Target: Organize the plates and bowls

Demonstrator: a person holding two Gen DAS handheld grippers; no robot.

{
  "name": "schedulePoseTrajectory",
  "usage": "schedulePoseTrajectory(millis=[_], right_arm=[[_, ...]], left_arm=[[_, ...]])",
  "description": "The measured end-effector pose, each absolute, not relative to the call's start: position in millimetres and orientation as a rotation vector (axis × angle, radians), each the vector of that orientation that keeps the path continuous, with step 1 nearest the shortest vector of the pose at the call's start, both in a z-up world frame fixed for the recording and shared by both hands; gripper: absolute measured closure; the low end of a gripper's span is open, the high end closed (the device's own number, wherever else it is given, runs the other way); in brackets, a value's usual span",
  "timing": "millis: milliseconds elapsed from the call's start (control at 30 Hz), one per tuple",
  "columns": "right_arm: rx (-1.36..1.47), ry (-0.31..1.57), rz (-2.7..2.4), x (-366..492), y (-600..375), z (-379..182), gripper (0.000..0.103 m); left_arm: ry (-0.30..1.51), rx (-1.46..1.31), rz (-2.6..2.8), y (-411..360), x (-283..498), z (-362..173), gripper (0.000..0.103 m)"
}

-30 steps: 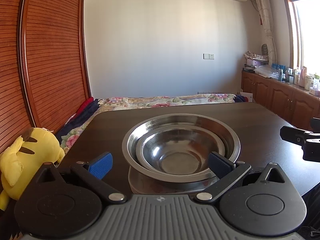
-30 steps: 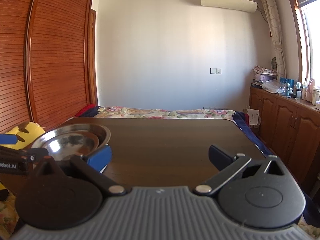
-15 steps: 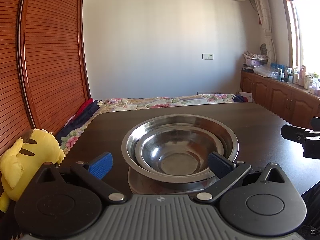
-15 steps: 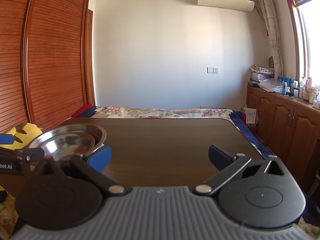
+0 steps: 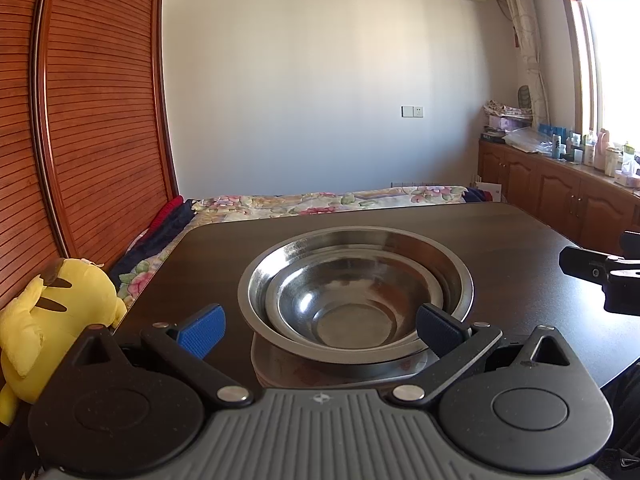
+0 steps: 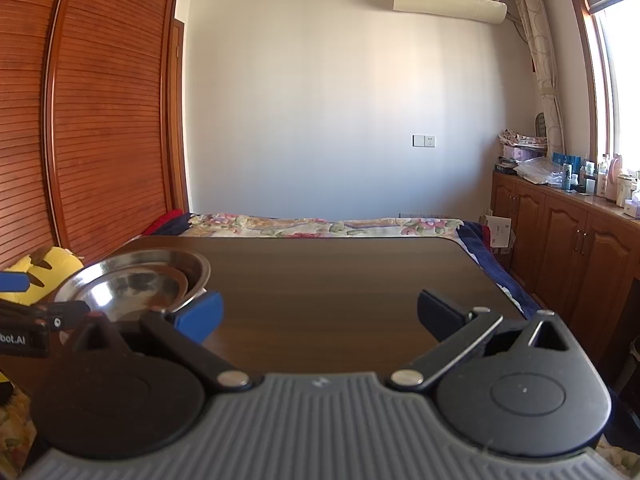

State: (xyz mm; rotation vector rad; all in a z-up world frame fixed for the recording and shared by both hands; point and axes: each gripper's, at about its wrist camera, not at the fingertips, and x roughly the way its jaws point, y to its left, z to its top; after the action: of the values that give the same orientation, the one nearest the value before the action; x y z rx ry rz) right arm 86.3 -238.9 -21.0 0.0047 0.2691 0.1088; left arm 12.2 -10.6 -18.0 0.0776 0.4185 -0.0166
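Two steel bowls sit nested on the dark wooden table (image 5: 500,236): a small bowl (image 5: 348,304) inside a large bowl (image 5: 448,268). In the left wrist view my left gripper (image 5: 320,330) is open just in front of the stack, its blue fingertips on either side of the near rim without touching it. The same large bowl (image 6: 192,264) lies at the far left of the right wrist view. My right gripper (image 6: 318,314) is open over bare tabletop (image 6: 340,280), holding nothing. Part of the right gripper (image 5: 600,276) shows at the left view's right edge.
A yellow plush toy (image 5: 52,316) sits off the table's left edge. A bed with a floral cover (image 6: 320,226) lies beyond the far edge. Wooden cabinets (image 6: 568,248) with bottles run along the right wall, and a slatted wooden wardrobe (image 6: 100,120) stands at the left.
Both views have tilted and drifted slightly. The bowls have not moved and both grippers have stayed open.
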Motion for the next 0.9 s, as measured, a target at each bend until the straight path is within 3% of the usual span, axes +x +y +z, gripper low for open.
schedulePoseTrajectory(millis=[900], right_arm=[[0.007, 0.269, 0.109, 85.6, -240.5, -20.9, 0.000]], left_arm=[[0.420, 0.088, -0.019, -12.0, 10.9, -17.2, 0.000]])
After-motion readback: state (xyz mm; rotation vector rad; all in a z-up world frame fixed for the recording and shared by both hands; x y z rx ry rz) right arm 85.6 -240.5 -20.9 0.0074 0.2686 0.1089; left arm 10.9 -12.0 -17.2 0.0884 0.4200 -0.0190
